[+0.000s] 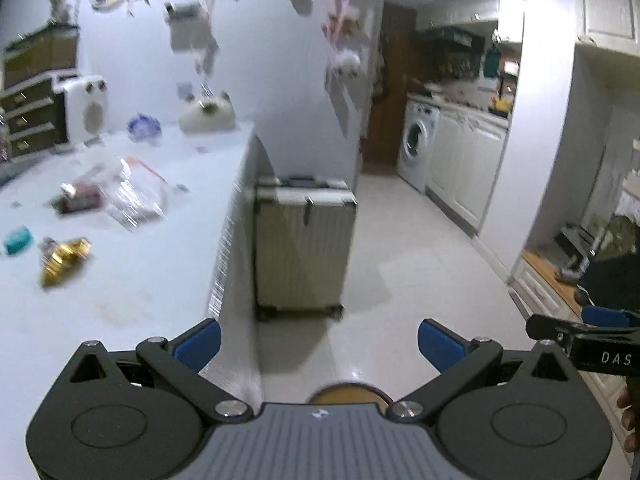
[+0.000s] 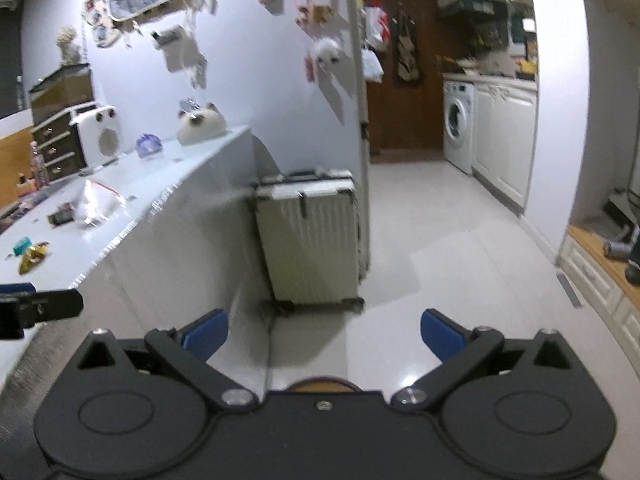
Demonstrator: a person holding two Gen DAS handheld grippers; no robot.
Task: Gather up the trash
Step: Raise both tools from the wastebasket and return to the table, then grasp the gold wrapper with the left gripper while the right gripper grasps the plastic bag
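Gaping empty, both tools: left tool (image 1: 319, 344), right tool (image 2: 324, 334); suitcase (image 1: 305, 248) closed.

gold wrappers (image 1: 64, 258): 1
clear plastic bags (image 1: 134, 192): 1
teal bits (image 1: 18, 240): 1
suitcases (image 1: 304, 244): 1
washing machines (image 1: 416, 142): 1

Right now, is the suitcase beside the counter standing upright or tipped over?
Upright. The suitcase stands on its wheels on the floor, handle on top, beside the counter.
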